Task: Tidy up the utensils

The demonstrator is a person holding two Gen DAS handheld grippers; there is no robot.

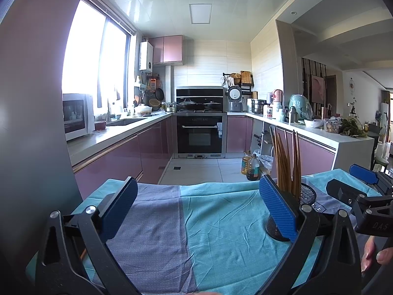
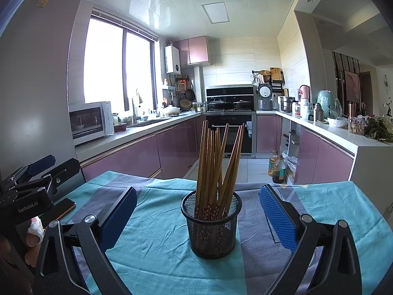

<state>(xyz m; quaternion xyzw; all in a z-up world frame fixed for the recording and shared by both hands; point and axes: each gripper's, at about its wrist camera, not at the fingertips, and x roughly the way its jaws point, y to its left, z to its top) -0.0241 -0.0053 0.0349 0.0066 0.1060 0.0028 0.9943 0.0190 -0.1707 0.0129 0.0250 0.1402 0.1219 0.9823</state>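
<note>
A black mesh holder (image 2: 211, 223) stands upright on the teal and grey cloth (image 2: 157, 243), with several brown chopsticks (image 2: 216, 162) standing in it. My right gripper (image 2: 197, 211) is open and empty, its blue pads either side of the holder without touching it. In the left wrist view the holder (image 1: 307, 194) and chopsticks (image 1: 287, 162) sit behind the right pad. My left gripper (image 1: 197, 209) is open and empty over bare cloth (image 1: 221, 221). The right gripper (image 1: 363, 184) shows at the far right there. The left gripper (image 2: 36, 172) shows at the left edge of the right wrist view.
A phone (image 2: 65, 207) lies on the cloth's left edge. Beyond the table's far edge is tiled floor with oil bottles (image 2: 277, 167). Counters run left and right; an oven (image 2: 228, 132) stands at the back. A grey wall (image 1: 29, 123) is close on the left.
</note>
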